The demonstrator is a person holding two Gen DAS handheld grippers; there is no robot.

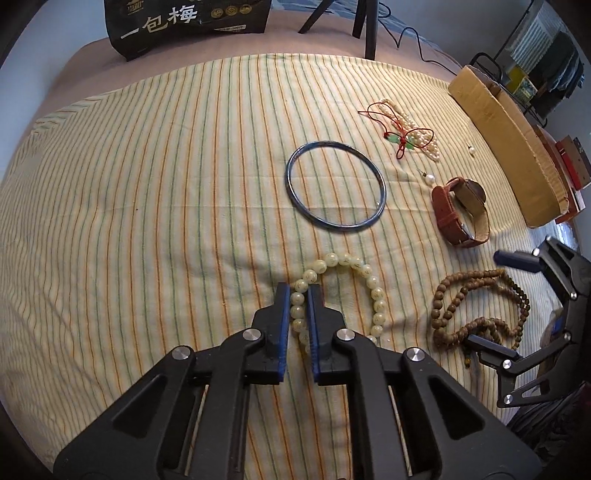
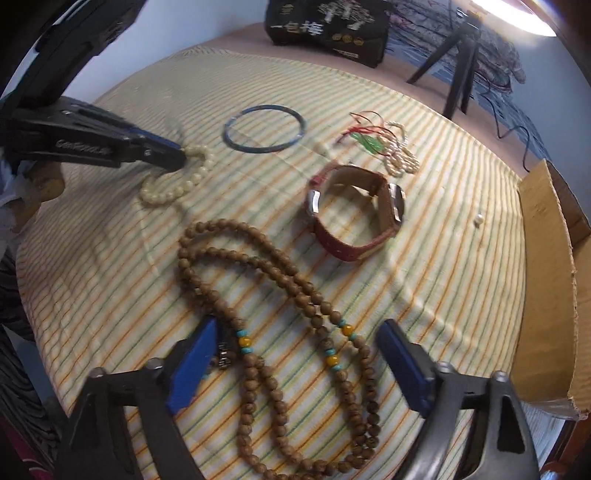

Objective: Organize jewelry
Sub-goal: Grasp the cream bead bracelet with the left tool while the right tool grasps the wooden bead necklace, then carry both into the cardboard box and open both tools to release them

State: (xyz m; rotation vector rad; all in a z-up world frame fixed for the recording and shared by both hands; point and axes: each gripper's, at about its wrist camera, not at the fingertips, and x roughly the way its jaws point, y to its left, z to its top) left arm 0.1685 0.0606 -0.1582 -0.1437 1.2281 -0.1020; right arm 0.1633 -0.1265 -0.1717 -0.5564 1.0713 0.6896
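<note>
Left gripper (image 1: 298,295): blue pads pressed in on a run of beads of the pale bracelet (image 1: 341,291); rest of the loop lies on the striped cloth (image 1: 147,184) to the right of the fingers. Right wrist view confirms: fingertips on the bracelet (image 2: 177,177), which rests on the cloth.

Right gripper (image 2: 299,354): fingers wide apart, low over the cloth, straddling the wooden bead strand (image 2: 280,332). Left pad (image 2: 192,365) is beside the strand's outer loop; right pad well clear of it. Contact with beads: cannot tell. Strand lies in several loops, with yellow and turquoise beads near the pads.

Other pieces on cloth:
- blue bangle (image 1: 335,186), flat, beyond the bracelet, apart from it
- watch (image 1: 461,210), brown strap, on its side, right of bangle
- pearl string with red cord (image 1: 406,133) and green pendant, far right, beyond the watch
- loose pearl (image 2: 478,220) near the cardboard box (image 2: 546,280); another small pearl piece (image 1: 428,180) just beyond the watch

Box stands along the cloth's right edge. Black bag (image 1: 188,26) and tripod legs (image 1: 365,22) at the far edge
</note>
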